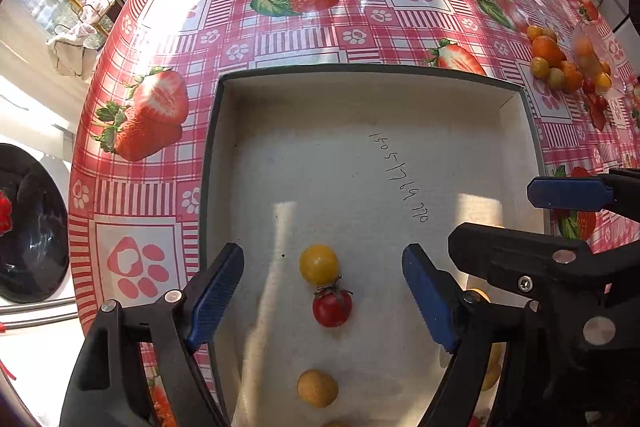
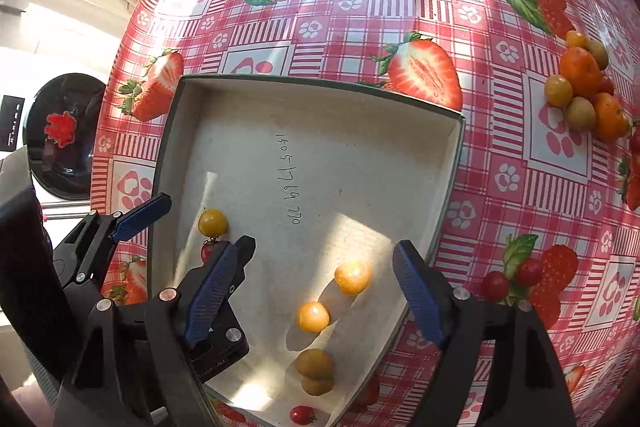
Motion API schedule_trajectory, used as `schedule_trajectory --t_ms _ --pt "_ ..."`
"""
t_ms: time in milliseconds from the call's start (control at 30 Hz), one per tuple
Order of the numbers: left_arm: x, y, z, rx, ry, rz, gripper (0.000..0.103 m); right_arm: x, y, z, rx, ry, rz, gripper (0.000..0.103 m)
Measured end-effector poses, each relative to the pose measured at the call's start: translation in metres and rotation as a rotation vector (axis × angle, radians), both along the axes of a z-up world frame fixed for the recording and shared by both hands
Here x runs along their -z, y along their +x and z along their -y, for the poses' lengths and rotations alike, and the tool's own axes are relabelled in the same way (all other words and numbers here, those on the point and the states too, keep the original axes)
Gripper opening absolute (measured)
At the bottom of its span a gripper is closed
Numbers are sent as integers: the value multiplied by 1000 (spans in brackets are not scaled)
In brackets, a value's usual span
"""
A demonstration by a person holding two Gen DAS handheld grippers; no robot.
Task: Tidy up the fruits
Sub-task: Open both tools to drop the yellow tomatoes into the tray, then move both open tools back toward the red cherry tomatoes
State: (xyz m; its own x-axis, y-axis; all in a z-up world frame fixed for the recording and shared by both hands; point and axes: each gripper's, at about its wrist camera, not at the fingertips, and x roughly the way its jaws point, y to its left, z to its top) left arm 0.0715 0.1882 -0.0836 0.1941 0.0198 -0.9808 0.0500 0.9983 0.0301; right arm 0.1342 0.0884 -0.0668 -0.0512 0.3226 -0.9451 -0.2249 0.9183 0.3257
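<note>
A shallow cardboard box (image 1: 516, 131) sits on a table (image 1: 304, 27) covered with a strawberry-print cloth. Both hand-held grippers hang over the box, side by side.

Left gripper (image 1: 323, 283): jaws spread wide, nothing between them. A yellow tomato (image 1: 318, 264) and a red tomato (image 1: 332, 307) lie touching each other on the box floor below the gap. Another yellow fruit (image 1: 317, 387) lies nearer the camera.

Right gripper (image 2: 310, 277): jaws likewise wide apart and empty. Two orange-yellow fruits (image 2: 352, 277) and (image 2: 313, 316) rest on the box floor under it, with two greenish ones (image 2: 315, 364) closer in.

Unsorted stock: a heap of fruit (image 2: 584, 87), orange and yellow pieces, remains on the cloth well away from the box, to the right. Two red tomatoes (image 2: 495, 285) lie on the cloth just outside the box's right wall, and one more (image 2: 302, 414) lies at the near edge of the box.

Assessment of handling: these are small, round, light and smooth-skinned. They will likely roll at a touch and may split under a hard squeeze. Best hold is across the widest part, pads either side, closing gently. The pair in contact should be approached so the neighbour is not nudged away.
</note>
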Motion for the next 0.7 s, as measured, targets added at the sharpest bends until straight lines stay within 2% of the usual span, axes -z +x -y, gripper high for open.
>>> schedule_trajectory --t_ms 167,333,533,700 --pt "-9 0 13 20 2 7 83 -20 -2 25 41 -5 59 83" --pt "-33 -7 41 80 -24 63 83 -24 -11 81 116 -71 93 83" --pt "-57 -23 99 182 -118 105 82 -7 -22 154 222 -148 48 83" --pt "-52 -39 151 254 -201 59 82 0 -27 181 188 -179 37 83"
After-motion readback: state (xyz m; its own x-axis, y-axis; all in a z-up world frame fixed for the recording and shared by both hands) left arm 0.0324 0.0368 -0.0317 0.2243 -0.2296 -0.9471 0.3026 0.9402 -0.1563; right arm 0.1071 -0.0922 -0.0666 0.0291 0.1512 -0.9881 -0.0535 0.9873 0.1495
